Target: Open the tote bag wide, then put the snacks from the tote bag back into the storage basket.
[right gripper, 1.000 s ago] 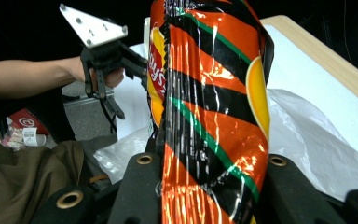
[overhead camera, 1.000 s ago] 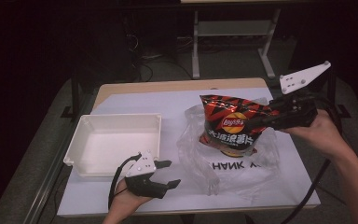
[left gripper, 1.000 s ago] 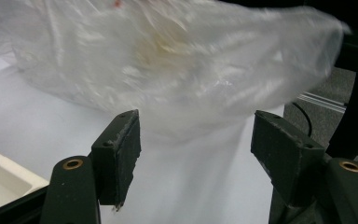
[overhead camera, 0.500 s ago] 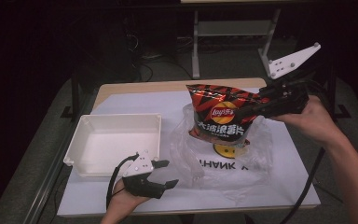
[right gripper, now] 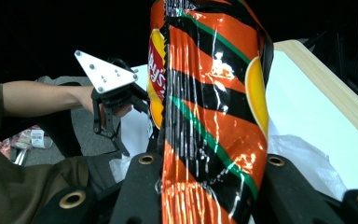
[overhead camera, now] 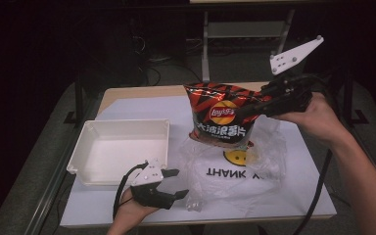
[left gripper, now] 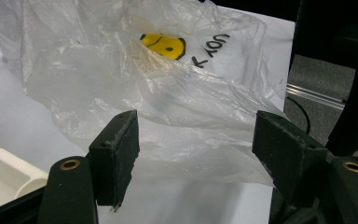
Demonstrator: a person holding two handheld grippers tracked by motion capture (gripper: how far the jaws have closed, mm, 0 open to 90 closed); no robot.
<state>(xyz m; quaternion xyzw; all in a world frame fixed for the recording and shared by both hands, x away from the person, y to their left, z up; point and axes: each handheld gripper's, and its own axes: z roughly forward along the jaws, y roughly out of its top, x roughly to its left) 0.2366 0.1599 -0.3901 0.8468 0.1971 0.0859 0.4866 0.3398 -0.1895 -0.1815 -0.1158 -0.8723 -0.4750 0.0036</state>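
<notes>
A red and black crisp bag hangs in the air above the table, held at its right edge by my right gripper, which is shut on it. In the right gripper view the crisp bag rises between the jaws. Below it lies a crumpled clear plastic bag with a yellow smiley face and black letters. My left gripper rests open near the table's front edge, just left of the plastic bag; nothing is between its fingers.
A white tray stands empty at the left of the table. A white sheet covers the tabletop. A metal rack stands on the dark floor behind the table.
My right gripper has lifted the crisp bag up out of the plastic bag and slightly back. The plastic bag has slumped flatter. The left gripper has barely moved.
</notes>
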